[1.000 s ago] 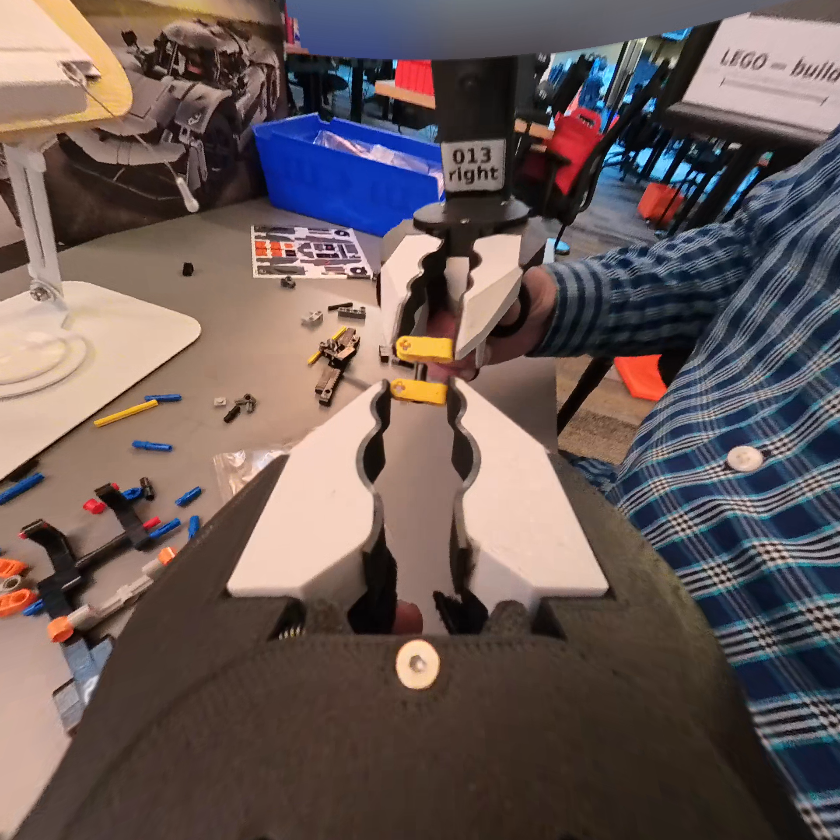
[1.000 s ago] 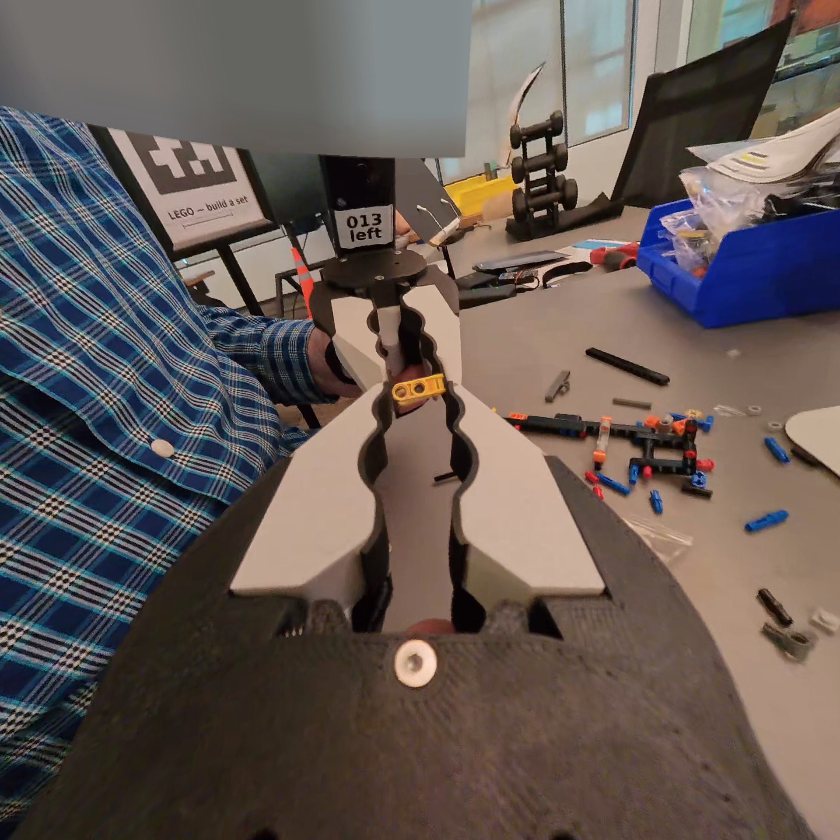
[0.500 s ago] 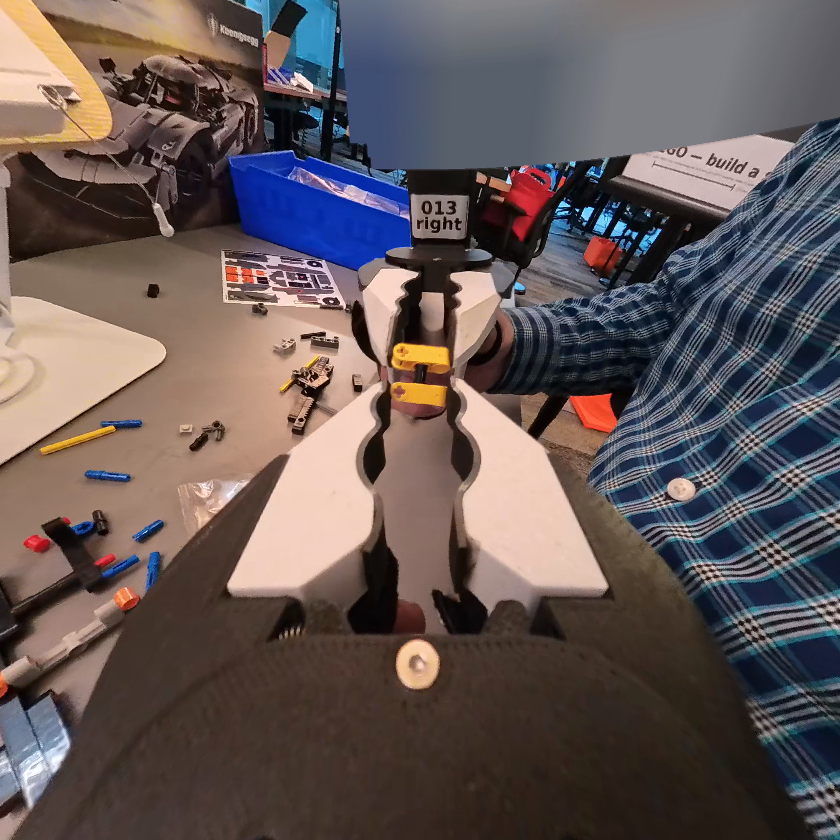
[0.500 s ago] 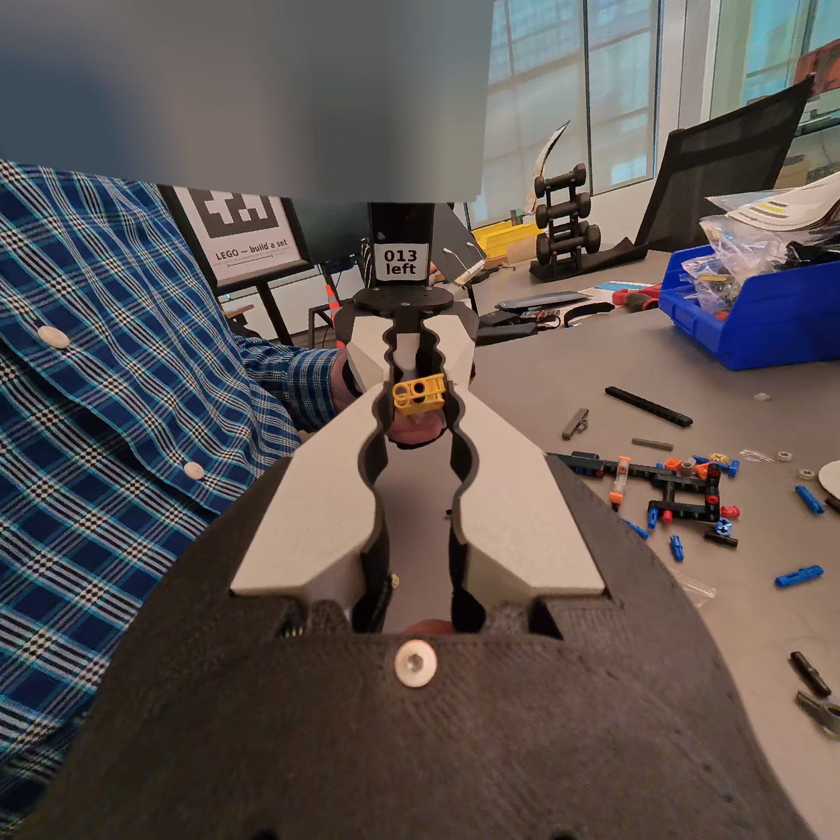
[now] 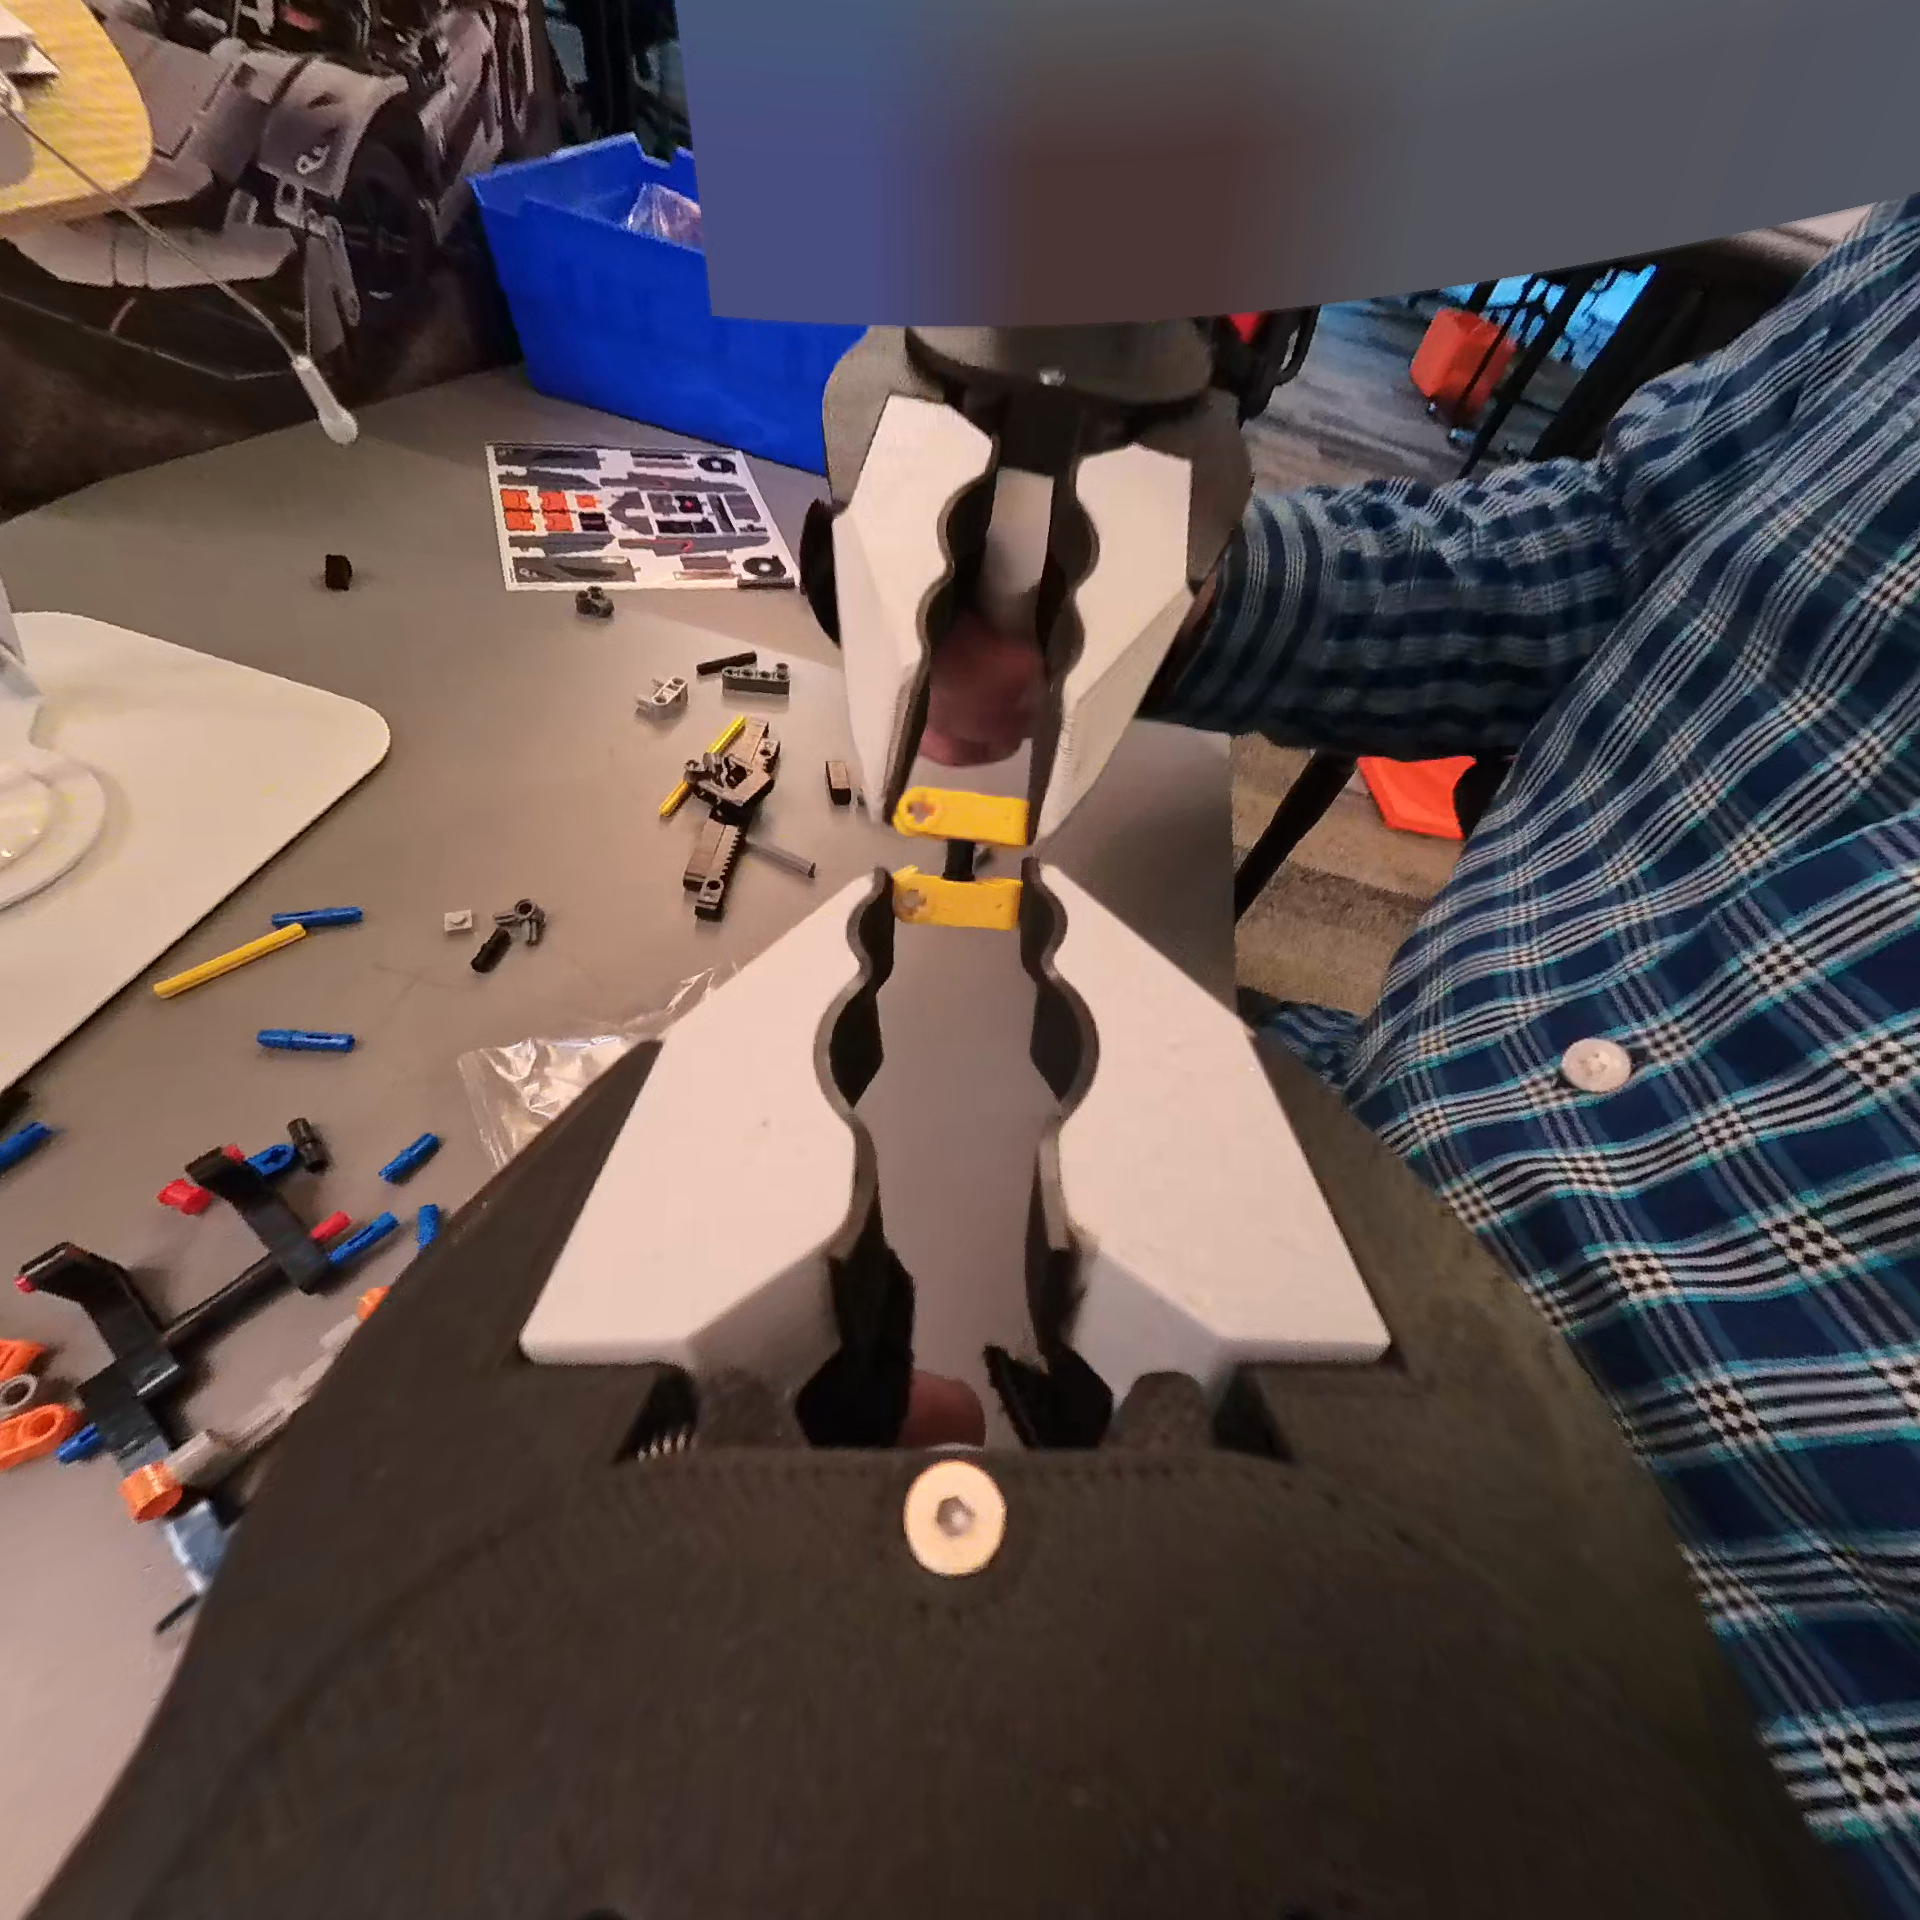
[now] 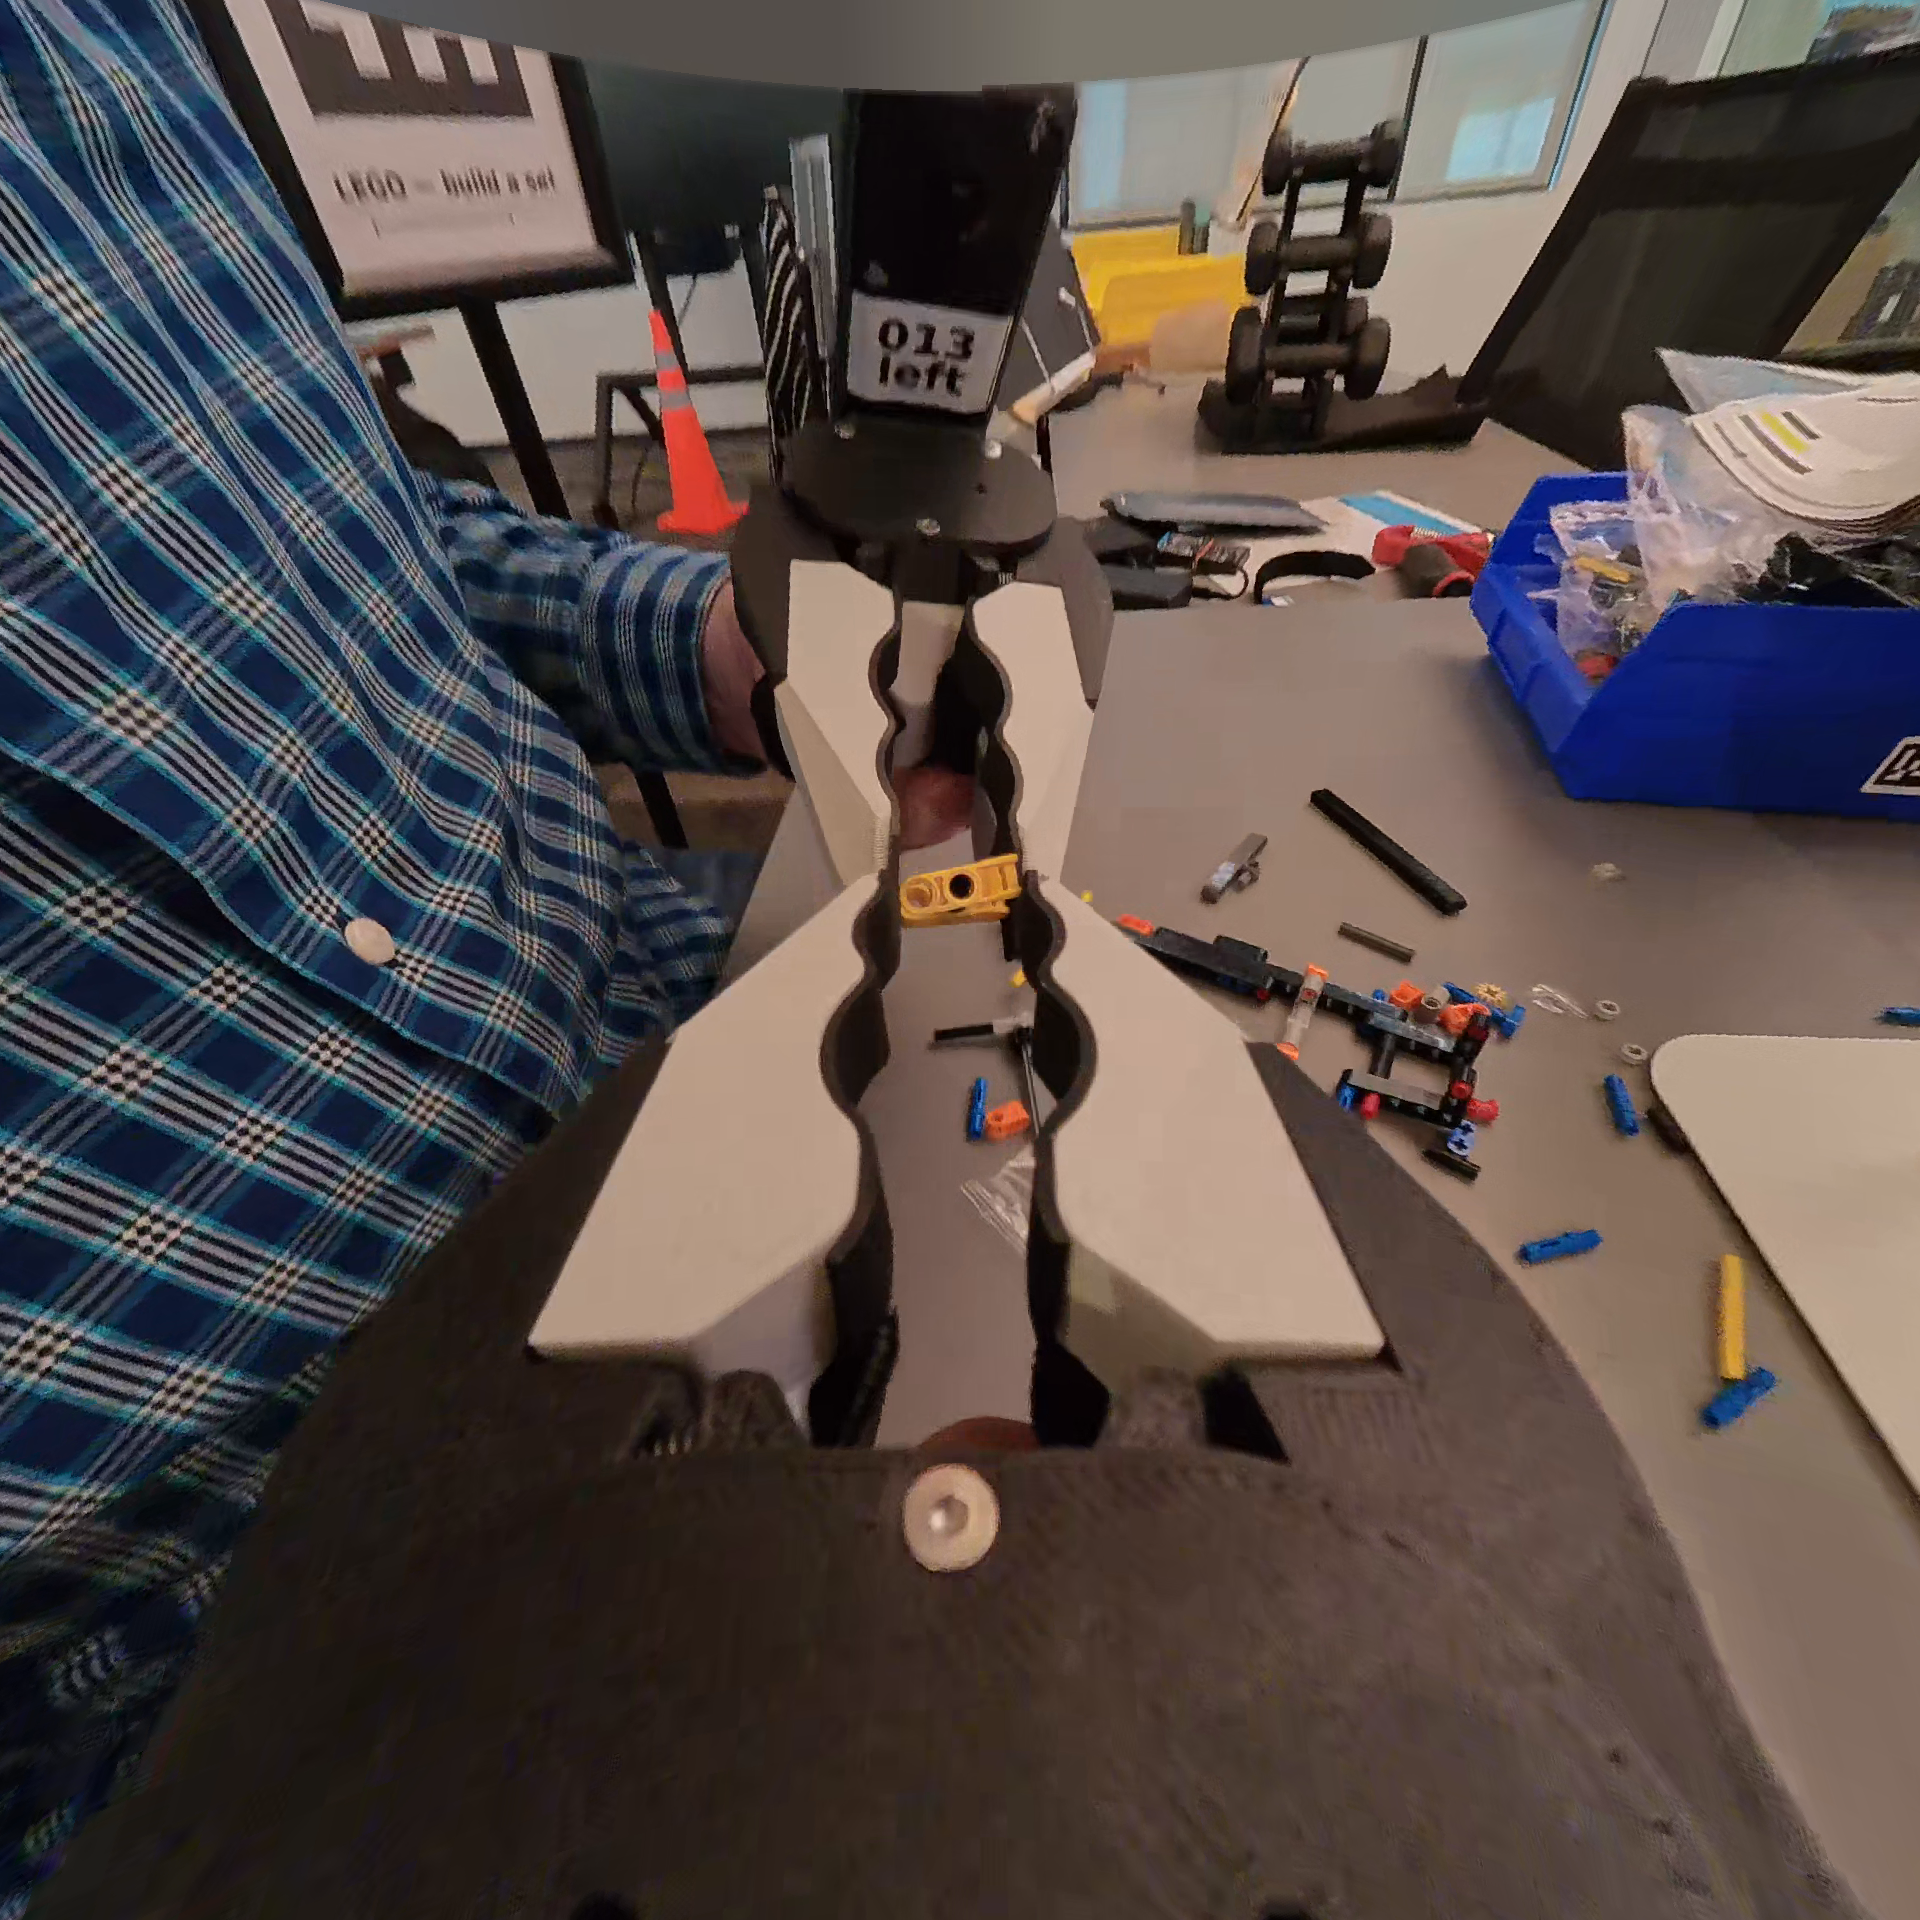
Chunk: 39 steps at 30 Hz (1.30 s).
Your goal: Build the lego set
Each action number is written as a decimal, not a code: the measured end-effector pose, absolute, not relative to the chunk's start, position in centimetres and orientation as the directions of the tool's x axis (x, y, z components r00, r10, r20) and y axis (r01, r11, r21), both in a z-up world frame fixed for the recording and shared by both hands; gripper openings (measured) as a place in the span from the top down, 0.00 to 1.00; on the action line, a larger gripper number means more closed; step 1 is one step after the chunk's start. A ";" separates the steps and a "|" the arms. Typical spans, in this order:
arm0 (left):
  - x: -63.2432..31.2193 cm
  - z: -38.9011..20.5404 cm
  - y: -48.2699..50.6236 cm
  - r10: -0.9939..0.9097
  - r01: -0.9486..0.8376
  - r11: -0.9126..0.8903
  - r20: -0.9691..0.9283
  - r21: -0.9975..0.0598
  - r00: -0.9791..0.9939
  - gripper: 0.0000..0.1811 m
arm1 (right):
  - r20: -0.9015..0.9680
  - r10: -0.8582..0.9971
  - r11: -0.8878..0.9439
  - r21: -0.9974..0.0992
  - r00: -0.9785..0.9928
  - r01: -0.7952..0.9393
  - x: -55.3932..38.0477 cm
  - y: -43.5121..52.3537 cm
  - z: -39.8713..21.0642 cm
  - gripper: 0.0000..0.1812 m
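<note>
Both grippers are held tip to tip above the grey table (image 5: 540, 790). My left gripper (image 5: 958, 900) is shut on a small yellow lego piece (image 5: 971, 902). My right gripper (image 5: 964, 817) faces it from above and is shut on a second yellow piece (image 5: 977, 817). A short black pin (image 5: 954, 858) bridges the small gap between the two pieces. In the right wrist view my right gripper (image 6: 954, 891) pinches its yellow piece (image 6: 951, 894), and the left gripper (image 6: 948, 847) stands just behind it. The left's own piece is hidden there.
A partly built black assembly (image 5: 135, 1340) (image 6: 1382, 1029) lies among loose blue pins (image 5: 304, 1039). A sticker sheet (image 5: 639, 514), a blue bin (image 5: 623, 291) (image 6: 1714, 707) and a white base plate (image 5: 187, 748) sit around it. The person's plaid shirt (image 5: 1662, 1039) is close by. The partly built black assembly (image 5: 135, 1340) is about 20 centimetres from both grippers' fingertips.
Both grippers have swung lower toward the table while staying tip to tip. The two yellow pieces remain held, with about the same small gap and the pin between them.
</note>
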State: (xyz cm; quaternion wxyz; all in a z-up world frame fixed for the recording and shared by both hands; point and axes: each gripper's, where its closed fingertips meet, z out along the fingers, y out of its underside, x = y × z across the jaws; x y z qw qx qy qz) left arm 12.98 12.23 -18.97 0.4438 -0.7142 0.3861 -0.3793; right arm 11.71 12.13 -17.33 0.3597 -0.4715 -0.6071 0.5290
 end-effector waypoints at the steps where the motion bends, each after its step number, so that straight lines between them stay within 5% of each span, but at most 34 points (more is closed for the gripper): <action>1: 12.9 -19.0 12.4 -0.887 -0.231 -0.303 0.185 -0.925 0.423 0.88 | -0.050 0.954 0.013 -0.978 -0.294 0.210 11.7 12.2 -17.4 0.88; 17: 14.5 -23.3 12.1 -0.897 -0.448 -0.325 0.121 -0.832 0.426 0.88 | -0.009 0.952 0.150 -0.857 -0.306 0.493 13.5 12.1 -21.5 0.88; 27: 17.1 -32.5 11.0 -0.922 -0.738 -0.359 0.095 -0.571 0.375 0.88 | -0.085 0.983 0.052 -0.727 -0.166 0.685 18.1 11.3 -30.0 0.88; 39: 17.4 -32.4 11.2 -0.910 -0.721 -0.374 0.083 -0.584 0.406 0.87 | 0.021 0.996 0.081 -0.664 -0.089 0.744 19.6 12.3 -32.4 0.80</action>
